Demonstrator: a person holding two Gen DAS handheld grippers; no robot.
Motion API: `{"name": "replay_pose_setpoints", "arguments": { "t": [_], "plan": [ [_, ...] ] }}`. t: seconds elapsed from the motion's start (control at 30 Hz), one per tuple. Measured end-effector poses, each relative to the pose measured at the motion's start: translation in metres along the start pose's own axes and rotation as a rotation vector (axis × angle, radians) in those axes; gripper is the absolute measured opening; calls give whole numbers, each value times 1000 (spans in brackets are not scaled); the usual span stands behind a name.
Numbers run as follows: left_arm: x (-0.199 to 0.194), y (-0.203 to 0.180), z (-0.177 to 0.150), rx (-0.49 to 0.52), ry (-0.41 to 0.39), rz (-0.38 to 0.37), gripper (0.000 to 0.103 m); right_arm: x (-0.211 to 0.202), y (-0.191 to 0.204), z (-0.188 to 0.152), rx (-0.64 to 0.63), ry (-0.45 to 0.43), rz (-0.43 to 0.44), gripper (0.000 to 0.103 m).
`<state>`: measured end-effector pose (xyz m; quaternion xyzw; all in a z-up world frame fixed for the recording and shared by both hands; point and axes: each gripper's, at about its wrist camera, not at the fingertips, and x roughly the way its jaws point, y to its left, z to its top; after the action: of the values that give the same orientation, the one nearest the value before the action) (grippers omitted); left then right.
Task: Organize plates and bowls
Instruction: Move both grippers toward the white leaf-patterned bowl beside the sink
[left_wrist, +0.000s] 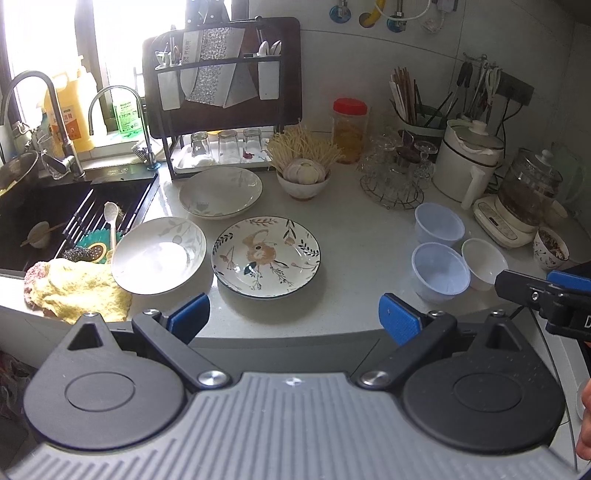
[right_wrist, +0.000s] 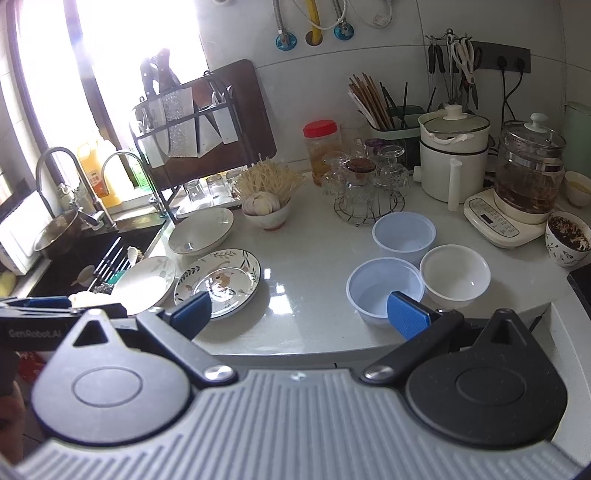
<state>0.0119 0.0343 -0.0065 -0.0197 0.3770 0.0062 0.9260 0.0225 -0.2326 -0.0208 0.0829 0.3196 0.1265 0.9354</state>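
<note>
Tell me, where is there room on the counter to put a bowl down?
The biggest bare patch is in the middle, between the flowered plate and the blue plastic bowls, running back toward the garlic bowl. The back right is crowded with a glass rack, pot and kettle.

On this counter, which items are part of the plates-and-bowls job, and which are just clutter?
Job:
floral plate
two pale plates
two blue bowls
white bowl

Clutter:
yellow cloth
garlic bowl
red-lidded jar
glass kettle
</note>
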Motion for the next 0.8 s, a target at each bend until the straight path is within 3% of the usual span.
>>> {"name": "replay_pose_setpoints", "arguments": {
  "t": [0.47, 0.8],
  "plan": [
    [33, 84, 24, -65, 46, 39, 100, 52, 53, 14, 24, 50, 42, 103],
    [74, 147, 45, -79, 70, 27, 100, 90, 112, 25, -46, 30, 111, 103]
  ]
}}
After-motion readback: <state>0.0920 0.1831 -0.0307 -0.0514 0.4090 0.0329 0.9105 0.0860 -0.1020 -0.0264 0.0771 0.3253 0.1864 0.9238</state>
